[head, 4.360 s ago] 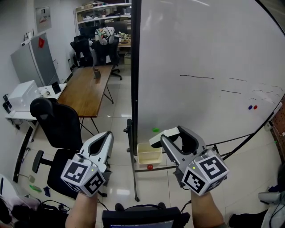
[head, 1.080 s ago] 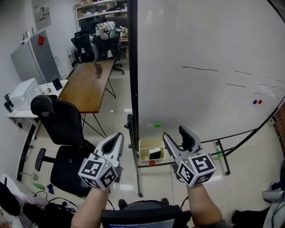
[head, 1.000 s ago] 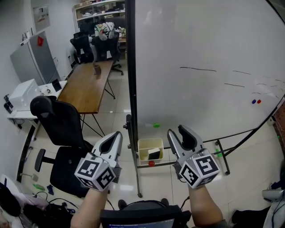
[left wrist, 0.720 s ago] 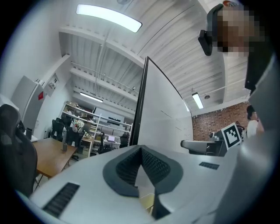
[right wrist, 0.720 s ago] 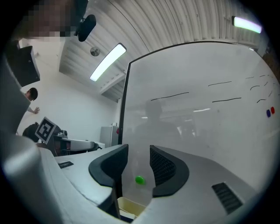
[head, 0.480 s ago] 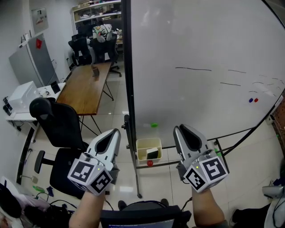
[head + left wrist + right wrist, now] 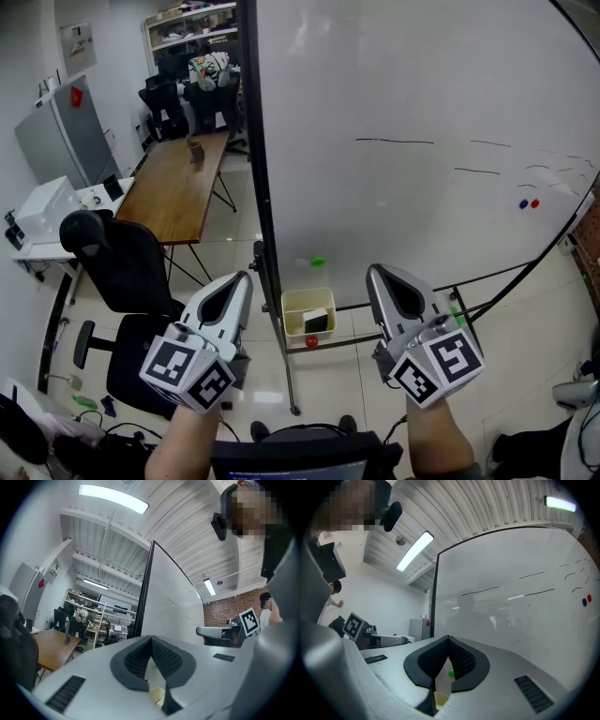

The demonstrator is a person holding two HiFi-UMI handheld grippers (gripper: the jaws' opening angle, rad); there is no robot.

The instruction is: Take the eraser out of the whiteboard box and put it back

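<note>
A: Entry one, eraser (image 7: 317, 322). Showing how?
B: Showing as a small dark block with a paler upper face; giving no finer detail at this range. Sitting inside the whiteboard box (image 7: 292, 307), toward its right side, leaning rather than lying flat.

A: Box itself?
B: Pale yellow, open-topped, sitting low at the foot of the whiteboard (image 7: 422, 141), just right of the black frame post (image 7: 255, 187). Showing a red ball (image 7: 311, 342) just below it and a green dot (image 7: 318, 262) above it on the board.

A: Left gripper (image 7: 241, 278)?
B: Hovering left of the box and apart from it, pointing forward. Jaws meeting at the tips, gripping nothing.

A: Right gripper (image 7: 379, 272)?
B: Hovering right of the box, likewise apart from it. Jaws having just been closing, now meeting pad to pad with nothing between them.

A: Surroundings?
B: Standing at left: black office chair (image 7: 122, 272) and long wooden table (image 7: 178, 187). Running across the board: thin dark marker strokes (image 7: 394, 142). Sitting near its right edge: a blue and a red magnet (image 7: 529, 202).
</note>
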